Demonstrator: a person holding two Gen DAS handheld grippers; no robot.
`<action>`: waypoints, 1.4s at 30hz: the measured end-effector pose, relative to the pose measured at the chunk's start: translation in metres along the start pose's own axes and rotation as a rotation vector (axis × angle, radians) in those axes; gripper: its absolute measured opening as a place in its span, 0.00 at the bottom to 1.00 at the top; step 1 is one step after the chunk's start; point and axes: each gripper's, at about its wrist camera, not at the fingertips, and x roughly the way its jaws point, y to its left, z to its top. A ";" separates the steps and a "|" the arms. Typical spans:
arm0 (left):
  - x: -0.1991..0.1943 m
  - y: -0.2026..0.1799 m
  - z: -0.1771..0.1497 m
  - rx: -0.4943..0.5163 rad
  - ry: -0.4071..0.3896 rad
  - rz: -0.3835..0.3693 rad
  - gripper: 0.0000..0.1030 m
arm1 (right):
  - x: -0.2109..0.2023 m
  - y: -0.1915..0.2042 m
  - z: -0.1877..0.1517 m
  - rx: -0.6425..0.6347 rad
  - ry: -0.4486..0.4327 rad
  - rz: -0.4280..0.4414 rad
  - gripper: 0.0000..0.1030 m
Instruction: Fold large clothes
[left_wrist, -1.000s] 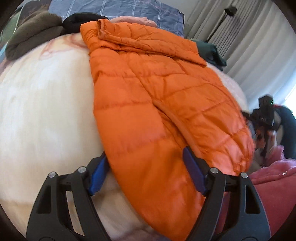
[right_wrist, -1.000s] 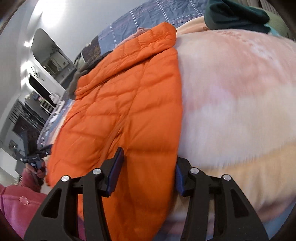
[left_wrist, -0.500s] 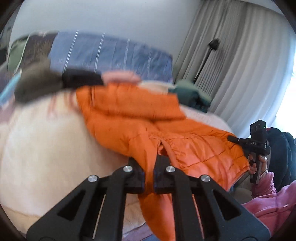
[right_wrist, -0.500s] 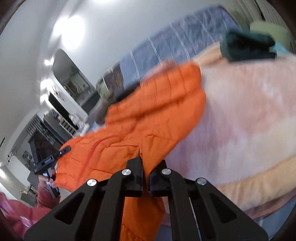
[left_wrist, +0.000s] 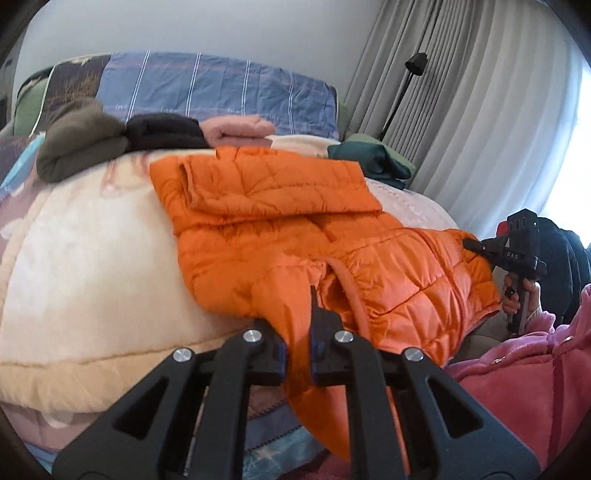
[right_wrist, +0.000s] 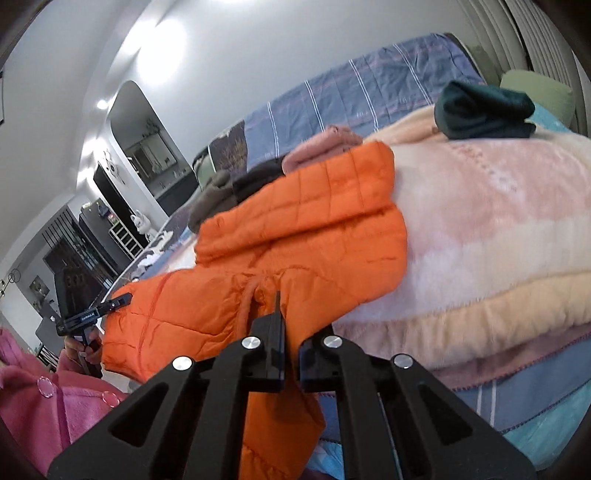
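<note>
- My left tool (left_wrist: 297, 354) and right tool (right_wrist: 291, 363) each pinched the near hem of the orange jacket (left_wrist: 295, 229), lifted off the bed (left_wrist: 81, 258)
- Sleeve lay folded across the far end; I judged the bottom-to-top fold remained

- Orange puffer jacket (left_wrist: 280, 221): quilted synthetic shell, smooth, slight sheen; stitched panels puffed.
- Blanket (left_wrist: 92, 258) under it: thick plush fleece, cream-peach, fuzzy and matt.
- Left gripper (left_wrist: 297, 332) and right gripper (right_wrist: 290, 350): matt black plastic frames, bright polished metal screw heads.
- Pillow (left_wrist: 221, 88): woven cloth, blue with stripes, matt, creased.
- Folded clothes (left_wrist: 81, 140) near pillow: soft knit or fleece, matt.
- Curtains (left_wrist: 480, 92): pale, pleated, matt cloth.
</note>
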 end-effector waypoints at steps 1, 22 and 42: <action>0.001 0.001 0.001 -0.007 0.003 -0.002 0.09 | 0.001 -0.001 0.001 0.003 0.001 0.003 0.05; 0.039 0.042 0.093 -0.001 -0.061 0.024 0.10 | 0.050 -0.013 0.088 -0.049 -0.094 0.048 0.05; 0.129 0.111 0.110 -0.118 -0.037 0.084 0.40 | 0.125 -0.064 0.119 0.159 -0.044 -0.074 0.32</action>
